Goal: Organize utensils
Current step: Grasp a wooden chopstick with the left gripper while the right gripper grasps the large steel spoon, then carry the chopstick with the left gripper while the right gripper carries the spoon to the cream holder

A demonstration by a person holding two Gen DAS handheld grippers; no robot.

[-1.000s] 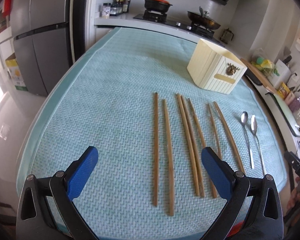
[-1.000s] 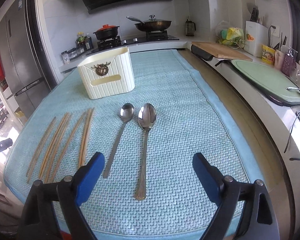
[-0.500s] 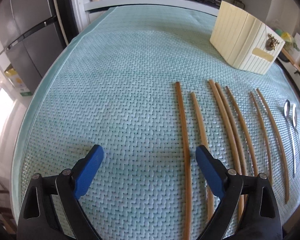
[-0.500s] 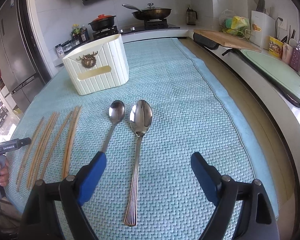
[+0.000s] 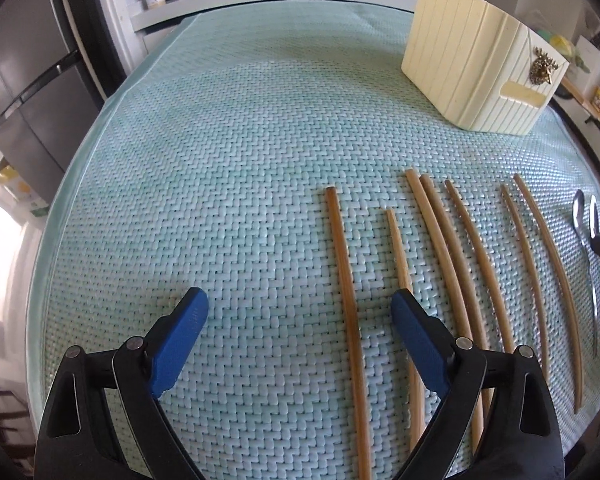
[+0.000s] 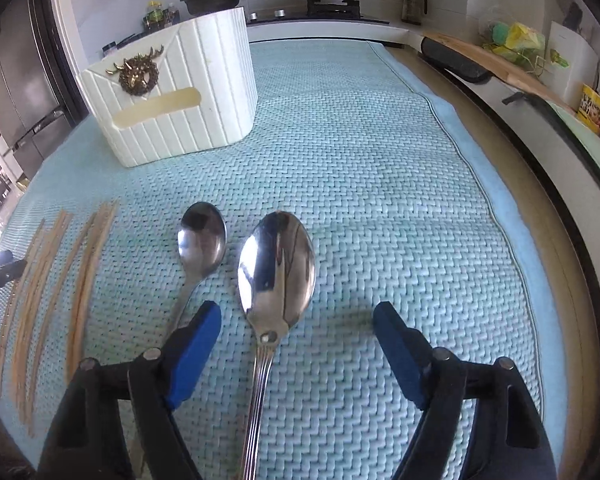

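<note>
Chopsticks lie side by side on the tabletop mat — light, stiff, prone to roll; grip mid-shaft. Left claw gapes empty; right claw, narrowing, straddles the slippery big spoon — take its neck.

The left gripper is tilted steeply downward, its 2 blue-padded jaws spread wide and nothing gripped. The right gripper is angled downward likewise; its jaws have just been closing, yet remain apart and empty-handed.
</note>
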